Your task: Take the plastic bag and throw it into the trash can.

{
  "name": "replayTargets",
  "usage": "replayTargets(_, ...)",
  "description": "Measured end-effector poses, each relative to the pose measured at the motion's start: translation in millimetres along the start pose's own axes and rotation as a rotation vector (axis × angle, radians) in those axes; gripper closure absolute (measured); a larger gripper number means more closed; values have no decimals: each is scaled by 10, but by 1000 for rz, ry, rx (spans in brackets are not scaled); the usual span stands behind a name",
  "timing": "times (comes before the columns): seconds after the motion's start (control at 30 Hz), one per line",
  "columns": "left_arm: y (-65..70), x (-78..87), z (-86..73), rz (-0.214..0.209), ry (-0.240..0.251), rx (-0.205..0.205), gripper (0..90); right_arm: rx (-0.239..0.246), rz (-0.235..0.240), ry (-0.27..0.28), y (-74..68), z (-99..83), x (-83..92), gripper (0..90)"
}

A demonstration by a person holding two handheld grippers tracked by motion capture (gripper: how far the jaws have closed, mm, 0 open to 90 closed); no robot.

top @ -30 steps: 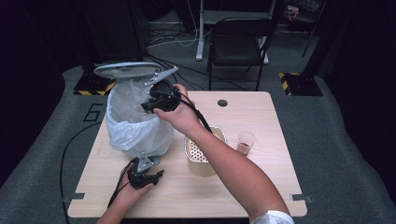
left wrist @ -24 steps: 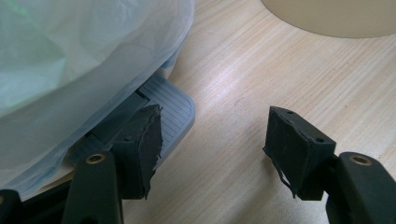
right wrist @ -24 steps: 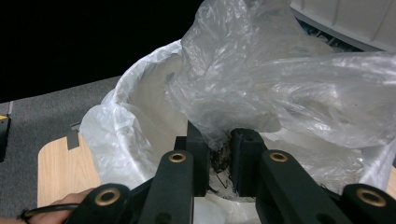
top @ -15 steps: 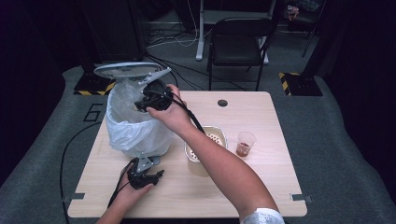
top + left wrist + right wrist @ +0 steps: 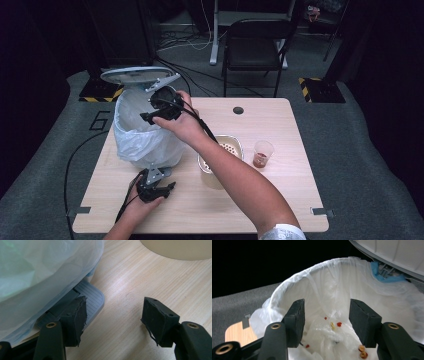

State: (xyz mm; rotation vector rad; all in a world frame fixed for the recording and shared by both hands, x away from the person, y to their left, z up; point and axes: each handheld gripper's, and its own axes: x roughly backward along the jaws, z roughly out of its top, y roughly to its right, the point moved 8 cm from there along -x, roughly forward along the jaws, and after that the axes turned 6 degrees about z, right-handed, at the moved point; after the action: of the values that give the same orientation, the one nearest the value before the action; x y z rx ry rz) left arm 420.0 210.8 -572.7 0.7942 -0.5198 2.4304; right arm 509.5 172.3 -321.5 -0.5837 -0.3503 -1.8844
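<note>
Bin (image 5: 145,140): stands at the table's (image 5: 280,210) left edge, toward the far corner, lined with a white bag (image 5: 387,302); lid (image 5: 135,76) tipped up over its far side.
Pedal (image 5: 91,297): grey, ribbed, at the bin's near foot, on the table.
Left tongs (image 5: 152,189): apart, empty, low by the pedal; one jaw sits just at the pedal's edge, whether it presses I cannot tell.
Right tongs (image 5: 159,107): apart, empty, held over the open bag; red and yellow scraps (image 5: 336,325) lie inside.
Risk, lid: if the left tongs slip off the pedal, the lid would likely drop onto the right tongs.
Risk, bag: a jaw lowered too far could snag the loose plastic and drag the liner off the rim.
Risk, bin: a sideways push on the pedal might shove the bin off the left edge, since it stands close to it.
Nearby: beige tub (image 5: 220,162) with round bits, mid-table under the right forearm; plastic cup (image 5: 263,153) with red dregs to its right.
In the way: pulling the right arm back low could knock the tub; the cable (image 5: 202,125) trails over it.
</note>
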Motion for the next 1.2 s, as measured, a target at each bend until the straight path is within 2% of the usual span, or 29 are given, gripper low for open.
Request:
replayTargets(0.07,1,0,0,0,0,-5,366,16,-16,-8,5,-24,72,486)
replayTargets(0.2,1,0,1,0,-1,3,366,16,-31,-14,13,-71,226,494)
replayTargets(0.33,3,-8,7,8,9,12,366,19,-39,5,19,-135,440,493)
replayTargets(0.43,0,-7,6,4,9,16,366,6,-45,13,55,-218,581,492)
replayTargets(0.6,-1,-11,11,9,14,24,366,-26,-82,6,194,-401,766,483)
replayTargets(0.63,-2,-10,10,7,12,25,366,-29,-85,4,214,-425,787,481)
replayTargets(0.67,22,-9,8,2,13,53,366,-32,-91,2,239,-458,813,479)
replayTargets(0.73,15,-4,-2,6,2,43,366,-37,-100,-8,277,-536,864,475)
replayTargets(0.77,2,3,-5,4,-6,20,366,-36,-107,-8,298,-576,886,475)
replayTargets(0.97,3,1,-5,6,-3,22,366,-58,-154,-35,397,-872,990,475)
replayTargets(1.1,4,-1,-3,9,1,25,366,-79,-168,-42,467,-1020,1034,475)
replayTargets(1.2,4,-1,-3,12,1,23,366,-75,-180,-36,524,-1107,1078,477)
